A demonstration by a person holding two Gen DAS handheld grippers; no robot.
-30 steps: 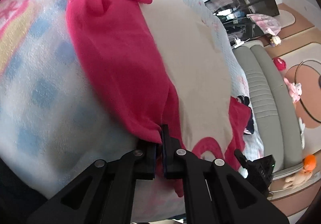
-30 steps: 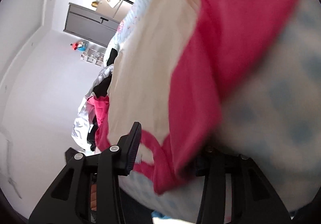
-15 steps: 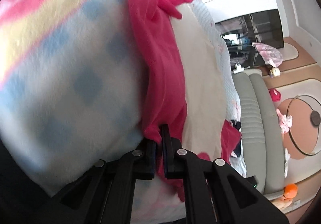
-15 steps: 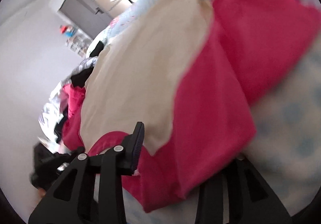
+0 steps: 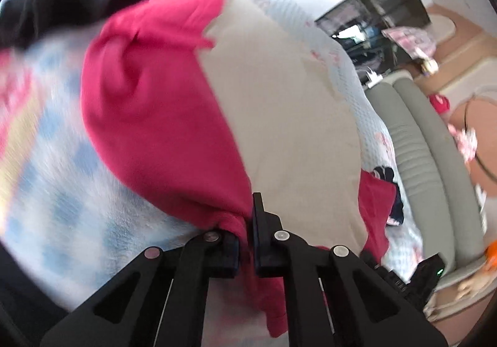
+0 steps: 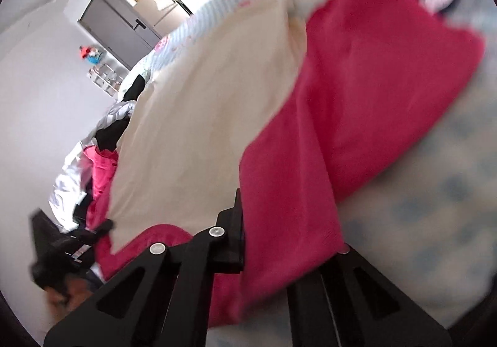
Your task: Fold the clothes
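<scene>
A: How far along is the folding?

B: Barely started, I'd judge. The pink-and-cream fleece garment (image 5: 174,117) is lying spread over the pale blue checked fluffy blanket (image 5: 59,191), its pink sleeve running from upper centre of the left wrist view down to the bottom middle and its cream panel filling the centre. No finished fold is showing; every fold seems to be left.

A: And the left gripper (image 5: 247,241)?

B: Its jaws are pressing nearly together on a bunched pink edge at the bottom centre, so the cloth is rising straight out of the pads (a small pinch, not a handful).

A: The right one?

B: In the right wrist view the right gripper (image 6: 248,241) is sitting bottom centre, clamped shut on a pink flap (image 6: 289,207) that is draping over its far finger and hiding it. The cream panel is spreading to the upper left of that claw, the blanket to its right.

A: Anything else?

B: Other clothes are piled at the far left edge, blurred.
</scene>
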